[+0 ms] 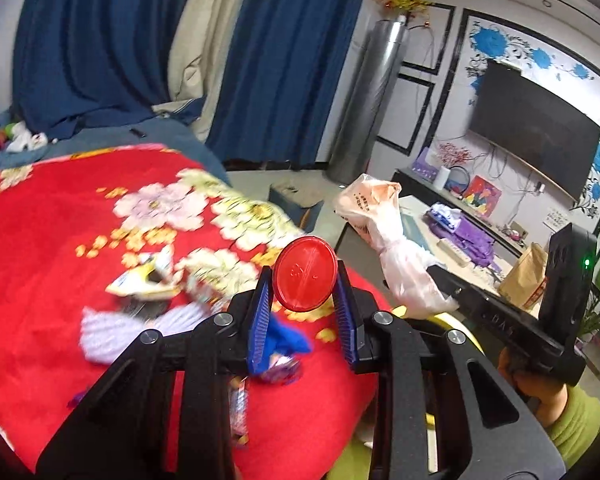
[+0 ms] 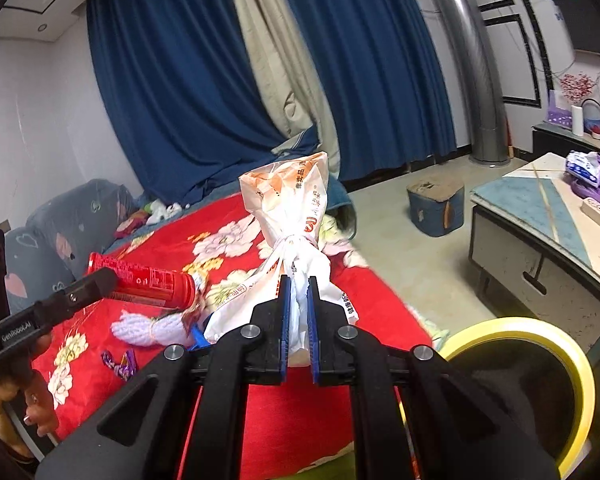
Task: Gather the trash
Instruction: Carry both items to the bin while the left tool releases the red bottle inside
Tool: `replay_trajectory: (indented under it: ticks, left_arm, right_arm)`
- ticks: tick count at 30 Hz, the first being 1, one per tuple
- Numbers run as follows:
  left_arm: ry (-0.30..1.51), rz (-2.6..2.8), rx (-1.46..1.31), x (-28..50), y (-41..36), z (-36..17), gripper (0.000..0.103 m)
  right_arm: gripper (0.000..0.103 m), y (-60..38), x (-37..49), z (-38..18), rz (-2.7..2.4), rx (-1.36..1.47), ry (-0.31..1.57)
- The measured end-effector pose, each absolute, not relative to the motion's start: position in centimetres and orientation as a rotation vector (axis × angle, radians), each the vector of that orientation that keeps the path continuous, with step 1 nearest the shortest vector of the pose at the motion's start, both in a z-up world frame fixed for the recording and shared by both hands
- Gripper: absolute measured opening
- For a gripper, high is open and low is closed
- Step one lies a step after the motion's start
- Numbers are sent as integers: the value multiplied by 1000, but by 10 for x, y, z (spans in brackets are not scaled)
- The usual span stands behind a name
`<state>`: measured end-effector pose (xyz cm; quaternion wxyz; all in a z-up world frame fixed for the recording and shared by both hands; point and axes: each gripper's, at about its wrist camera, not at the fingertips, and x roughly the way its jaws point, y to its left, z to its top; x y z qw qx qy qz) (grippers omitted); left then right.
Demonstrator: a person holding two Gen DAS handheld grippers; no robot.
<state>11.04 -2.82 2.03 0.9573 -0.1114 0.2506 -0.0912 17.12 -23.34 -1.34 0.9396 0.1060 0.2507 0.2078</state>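
A red can (image 1: 305, 274) sits end-on between the blue pads of my left gripper (image 1: 304, 280), which is shut on it above the red flowered blanket (image 1: 40, 260). From the right wrist, the red can (image 2: 140, 280) lies tilted in the left gripper (image 2: 104, 282). My right gripper (image 2: 298, 284) is shut on the tied neck of a white-and-orange plastic bag (image 2: 288, 208), held up over the blanket's edge. The same bag (image 1: 376, 208) appears right of the can. A yellow wrapper (image 1: 144, 280), a white string bundle (image 2: 148, 326) and purple candy wrappers (image 2: 118, 364) lie on the blanket.
A yellow-rimmed bin (image 2: 540, 332) with a dark liner stands low at the right, beside the bed. A low table (image 2: 540, 208) with purple items and a brown paper bag (image 1: 524, 280) is further right. A blue stool (image 2: 436, 204) stands on the floor by the curtains.
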Motion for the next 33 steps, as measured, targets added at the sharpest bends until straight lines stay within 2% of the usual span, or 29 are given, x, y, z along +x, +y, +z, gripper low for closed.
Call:
replay_trajectory:
  ticks: [17,33]
  left_arm:
    - [547,-380,-134,144,-125,14,23]
    - [622,-529,-103,150,-190,-20,23]
  right_arm:
    - [8,-332,146,-12,198,284,457]
    - [8,-383,129,-51,91,325,551]
